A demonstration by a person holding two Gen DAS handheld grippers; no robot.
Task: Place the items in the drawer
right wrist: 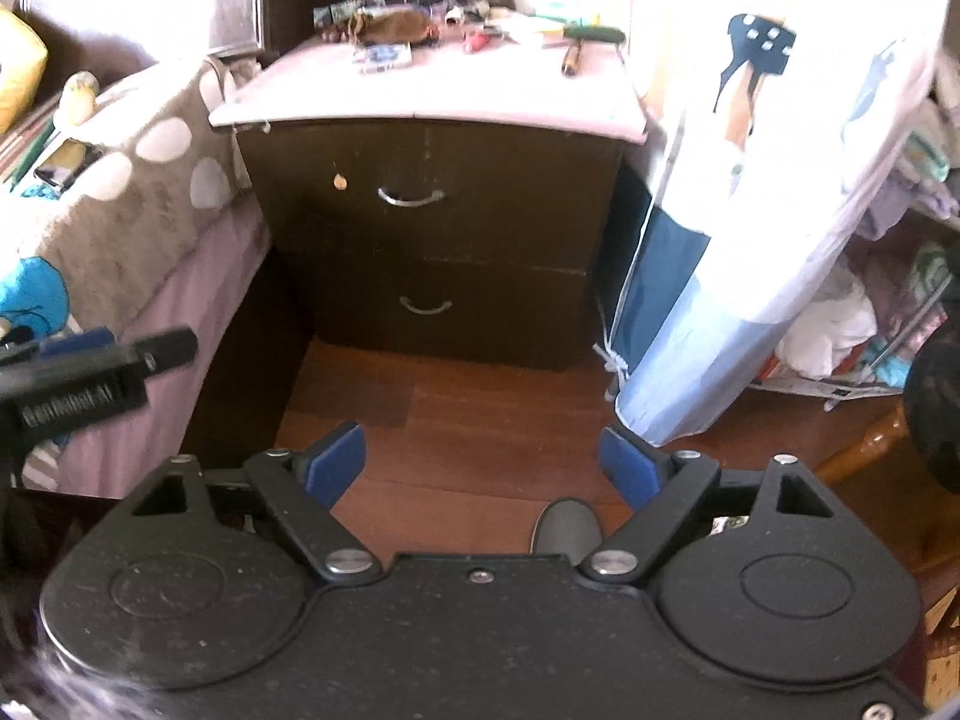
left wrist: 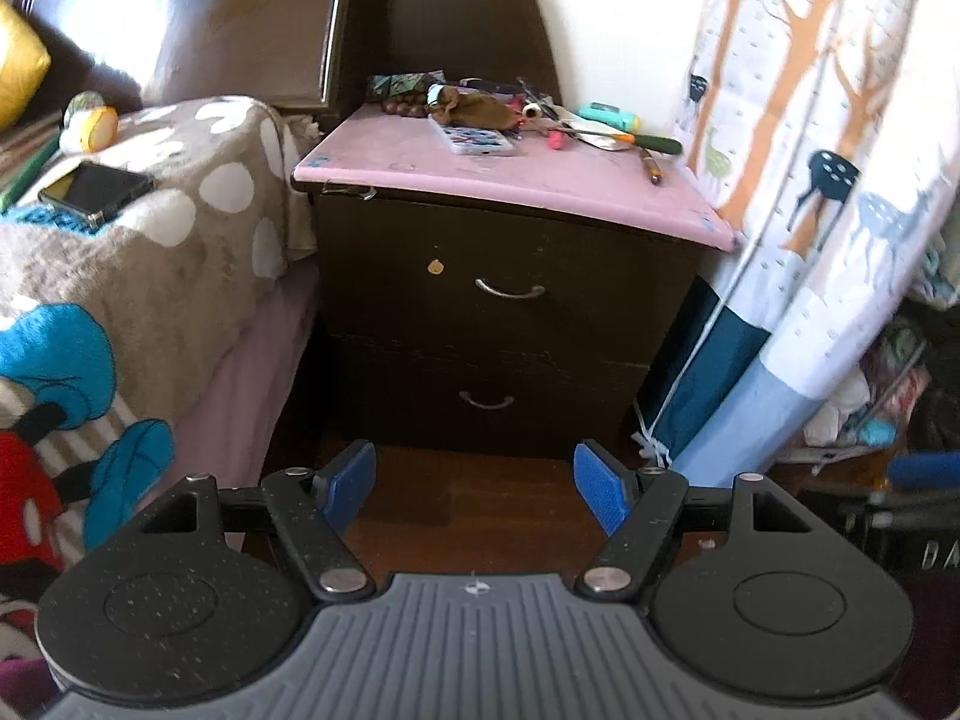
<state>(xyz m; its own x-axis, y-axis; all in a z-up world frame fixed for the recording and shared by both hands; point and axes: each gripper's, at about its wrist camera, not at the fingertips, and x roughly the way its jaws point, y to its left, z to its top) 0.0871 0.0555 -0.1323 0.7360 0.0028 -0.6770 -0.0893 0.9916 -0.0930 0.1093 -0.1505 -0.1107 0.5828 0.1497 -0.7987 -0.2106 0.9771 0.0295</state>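
A dark wooden nightstand (left wrist: 498,276) with a pink top stands ahead; it also shows in the right wrist view (right wrist: 432,180). Its top drawer (left wrist: 510,291) and bottom drawer (left wrist: 487,402) are both shut, each with a metal handle. Small items lie on top: a paint palette box (left wrist: 477,140), a brown pouch (left wrist: 477,108), a green-handled tool (left wrist: 651,144), pens. My left gripper (left wrist: 474,480) is open and empty, back from the nightstand above the wood floor. My right gripper (right wrist: 480,468) is open and empty, further back. The left gripper's body (right wrist: 90,384) shows at the right wrist view's left.
A bed (left wrist: 120,252) with a spotted blanket and a phone (left wrist: 96,189) adjoins the nightstand's left. A patterned curtain (left wrist: 810,210) hangs at its right, with a pile of clutter (right wrist: 852,324) beyond. A shoe toe (right wrist: 567,531) shows on the floor.
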